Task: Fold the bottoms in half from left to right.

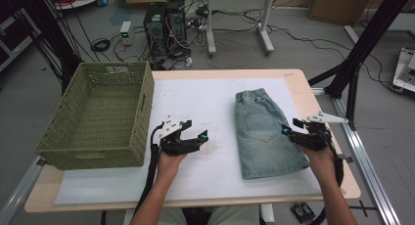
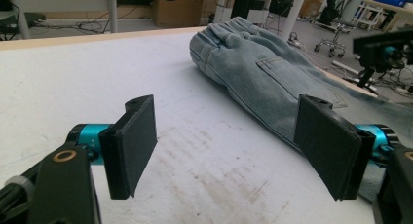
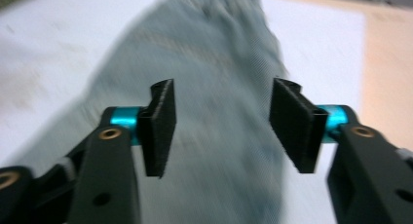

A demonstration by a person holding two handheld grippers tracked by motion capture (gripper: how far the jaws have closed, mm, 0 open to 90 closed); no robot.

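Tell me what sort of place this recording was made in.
Probably a lab or workshop: computer towers and loose cables sit on the grey floor behind the table, black frame legs stand beside it, and cardboard boxes line the back.

A green woven basket [image 1: 98, 112] stands at the left end of the wooden table [image 1: 313, 95], beside the white mat [image 1: 205, 102] that covers most of the tabletop. On the grey floor beyond the table's far edge, two black computer towers [image 1: 165, 22] sit among loose cables [image 1: 230, 19], with a white-legged desk [image 1: 264, 24] just right of them. A cardboard box [image 1: 337, 5] rests farther right, and black frame posts [image 1: 362, 49] rise off the table's right side.
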